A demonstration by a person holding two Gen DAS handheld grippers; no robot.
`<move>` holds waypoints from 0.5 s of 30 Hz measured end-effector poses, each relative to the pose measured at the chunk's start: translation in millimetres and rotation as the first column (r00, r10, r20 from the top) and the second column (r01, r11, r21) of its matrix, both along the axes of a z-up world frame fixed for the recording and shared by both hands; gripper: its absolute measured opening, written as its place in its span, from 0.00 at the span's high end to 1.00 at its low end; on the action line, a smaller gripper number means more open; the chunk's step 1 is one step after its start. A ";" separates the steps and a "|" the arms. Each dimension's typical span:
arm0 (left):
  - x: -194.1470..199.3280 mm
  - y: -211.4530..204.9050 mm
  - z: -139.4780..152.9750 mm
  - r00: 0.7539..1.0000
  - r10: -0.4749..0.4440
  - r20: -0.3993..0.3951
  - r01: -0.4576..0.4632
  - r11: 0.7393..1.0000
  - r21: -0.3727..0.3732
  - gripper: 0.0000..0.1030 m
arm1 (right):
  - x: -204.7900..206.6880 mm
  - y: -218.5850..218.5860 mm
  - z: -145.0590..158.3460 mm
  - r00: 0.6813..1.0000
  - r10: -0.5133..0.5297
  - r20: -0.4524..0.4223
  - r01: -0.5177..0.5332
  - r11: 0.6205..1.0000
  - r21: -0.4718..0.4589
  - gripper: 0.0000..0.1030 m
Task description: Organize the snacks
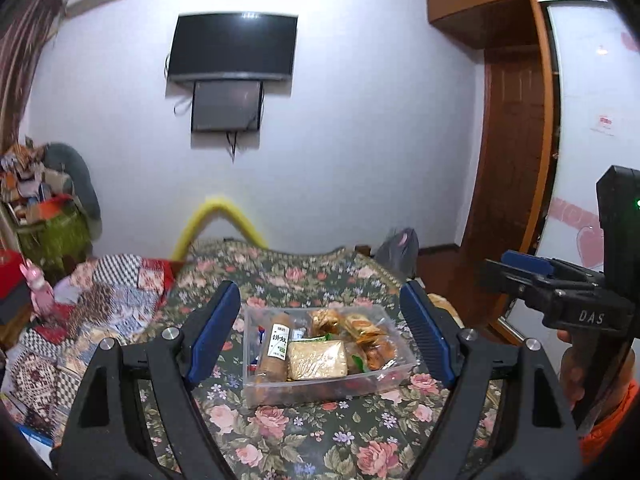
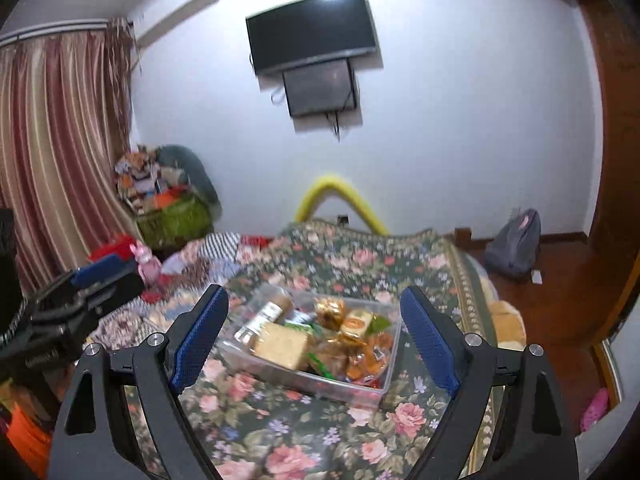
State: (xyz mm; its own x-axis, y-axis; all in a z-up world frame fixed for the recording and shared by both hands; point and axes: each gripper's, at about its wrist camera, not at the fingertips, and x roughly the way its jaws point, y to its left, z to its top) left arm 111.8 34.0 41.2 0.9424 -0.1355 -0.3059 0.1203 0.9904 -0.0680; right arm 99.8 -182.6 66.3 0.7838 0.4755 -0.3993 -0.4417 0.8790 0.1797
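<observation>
Cool indoor light is washing the white wall (image 1: 340, 140) evenly, glaring off the television (image 2: 312, 28) top edge. Fisheye bending is curving the wardrobe (image 1: 520, 160) and curtain (image 2: 60, 140), dark corners are vignetting, and motion blur is softening the right wrist view slightly
</observation>
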 end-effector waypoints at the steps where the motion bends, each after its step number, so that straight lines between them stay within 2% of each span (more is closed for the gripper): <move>1: -5.7 -1.7 3.3 1.000 -0.002 0.008 0.002 1.000 0.004 0.19 | -7.0 0.2 2.8 1.000 -0.007 0.011 0.007 1.000 0.005 0.16; 6: -40.9 -5.2 16.0 0.998 -0.007 0.057 0.007 1.000 0.010 0.11 | -39.8 2.5 10.6 0.999 -0.024 0.047 0.023 0.999 0.027 0.12; 8: -49.4 -5.0 17.7 0.998 -0.003 0.062 0.003 1.000 0.007 0.09 | -48.5 3.7 11.3 0.998 -0.028 0.060 0.027 0.999 0.018 0.03; 10: -57.3 -5.7 18.4 0.998 0.004 0.067 -0.005 1.000 0.006 0.07 | -56.5 5.3 12.1 0.997 -0.032 0.076 0.032 0.999 0.004 0.00; 15: -69.7 -8.6 14.8 0.998 0.012 0.066 -0.012 1.000 -0.001 0.03 | -69.7 6.9 13.2 0.992 -0.058 0.109 0.061 0.998 -0.025 0.00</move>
State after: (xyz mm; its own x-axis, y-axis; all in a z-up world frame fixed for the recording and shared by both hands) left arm 42.1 25.4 56.0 0.9622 -0.1240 -0.2425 0.1125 0.9918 -0.0605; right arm 30.1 -175.8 79.6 0.8496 0.4165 -0.3235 -0.4039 0.9083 0.1087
